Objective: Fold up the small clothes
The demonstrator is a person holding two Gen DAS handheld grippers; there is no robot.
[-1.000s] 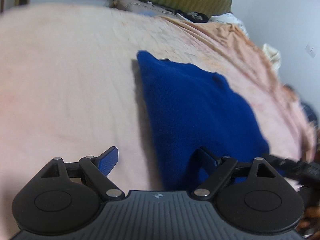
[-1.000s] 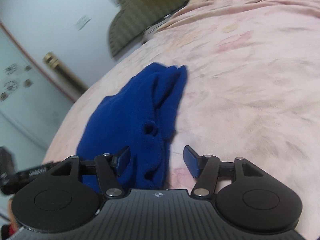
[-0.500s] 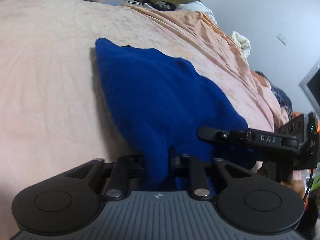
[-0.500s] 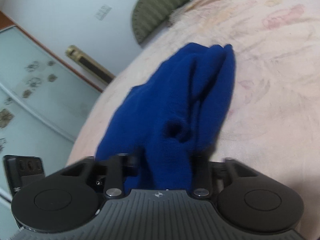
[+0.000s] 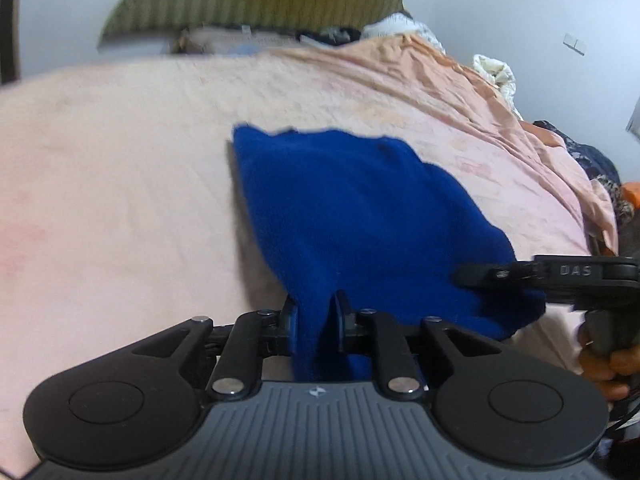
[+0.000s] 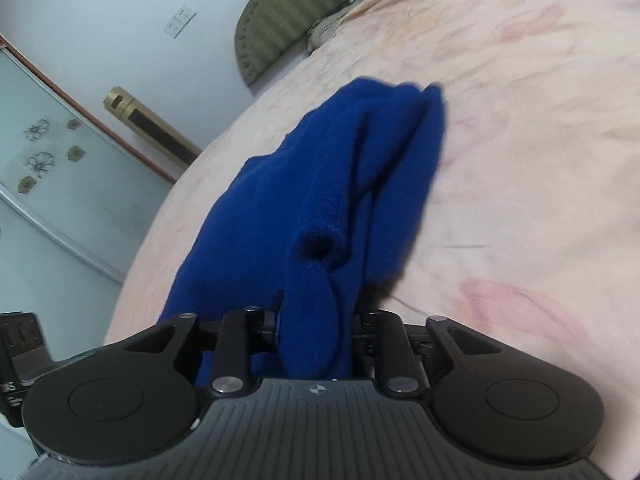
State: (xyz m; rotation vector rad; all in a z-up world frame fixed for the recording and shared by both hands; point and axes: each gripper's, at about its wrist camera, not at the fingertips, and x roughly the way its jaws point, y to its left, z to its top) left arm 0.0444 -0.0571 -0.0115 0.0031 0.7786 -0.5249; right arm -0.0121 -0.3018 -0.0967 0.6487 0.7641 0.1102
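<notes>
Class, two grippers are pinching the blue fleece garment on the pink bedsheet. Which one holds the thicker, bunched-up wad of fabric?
The right gripper: its fingers stand wider apart around a rolled bundle of the blue fleece garment. The left gripper pinches only a thin fold.

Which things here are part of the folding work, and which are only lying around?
Part of the job:
- blue garment
- left gripper, shut on its near edge
- right gripper, shut on its near edge
- pink bedsheet under it

Just lying about:
- green headboard
- clothes pile at the bed's edge
- gold cylinder by the wall
</notes>
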